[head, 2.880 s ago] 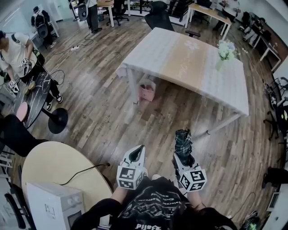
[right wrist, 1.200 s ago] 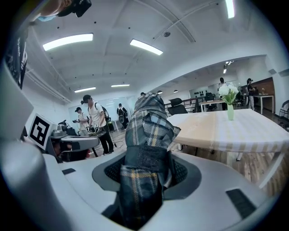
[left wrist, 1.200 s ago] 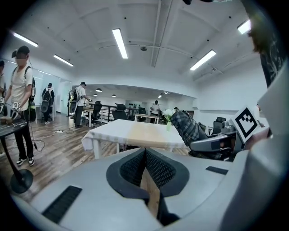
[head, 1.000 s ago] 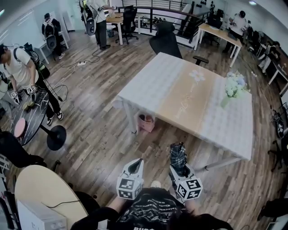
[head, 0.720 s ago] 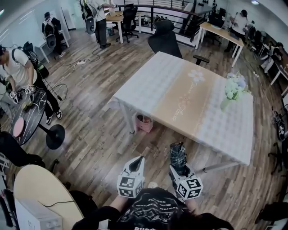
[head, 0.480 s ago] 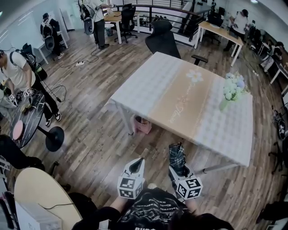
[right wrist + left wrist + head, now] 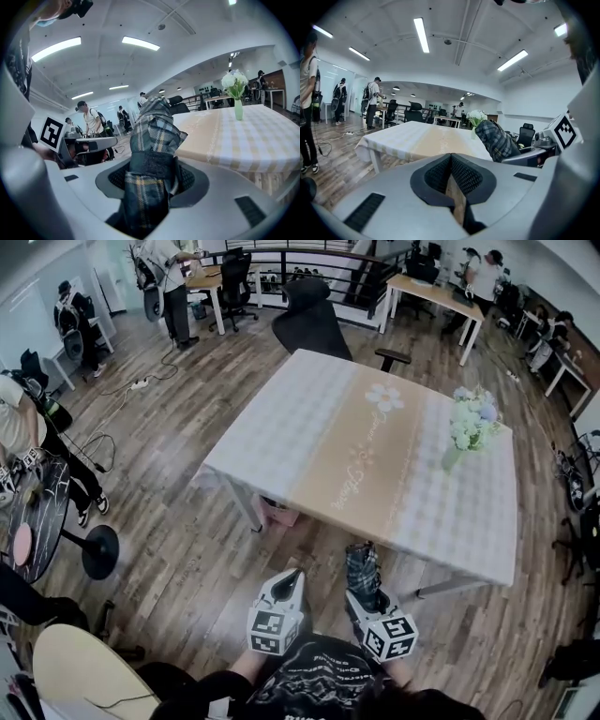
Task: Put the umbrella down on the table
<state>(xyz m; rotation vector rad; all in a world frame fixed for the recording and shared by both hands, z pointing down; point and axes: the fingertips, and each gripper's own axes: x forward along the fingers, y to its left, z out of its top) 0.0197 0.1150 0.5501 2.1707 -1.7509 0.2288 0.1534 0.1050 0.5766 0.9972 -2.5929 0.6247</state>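
The umbrella [image 7: 361, 563] was a folded, soft fabric bundle in dark plaid with pale stripes, cinched by a black strap. It stood clenched between the ribbed black pads of the right gripper [image 7: 360, 589], its crumpled tip tilting toward 12 o'clock. In the head view it sat near 6 o'clock, above the plank floor and just short of the table [image 7: 309, 427], not touching it. In the right gripper view the umbrella [image 7: 152, 136] filled the gap of the right gripper [image 7: 151, 176], with the strap level with the pads.

The left gripper [image 7: 289, 576], smooth grey plastic, hovered at 9 o'clock of the umbrella. In its own view the left gripper [image 7: 451, 157] had its 2 textured pads pressed together with nothing between them.

The table was rectangular, draped in a pale checked cloth with a tan runner bearing a white flower print. A slim green vase of white flowers [image 7: 469, 423] stood at its 3 o'clock side.

The umbrella's lower end was buried inside the right gripper's body, so its handle could not be made out. The cloth hid most of the table's legs, and the runner's lettering was too small to read.
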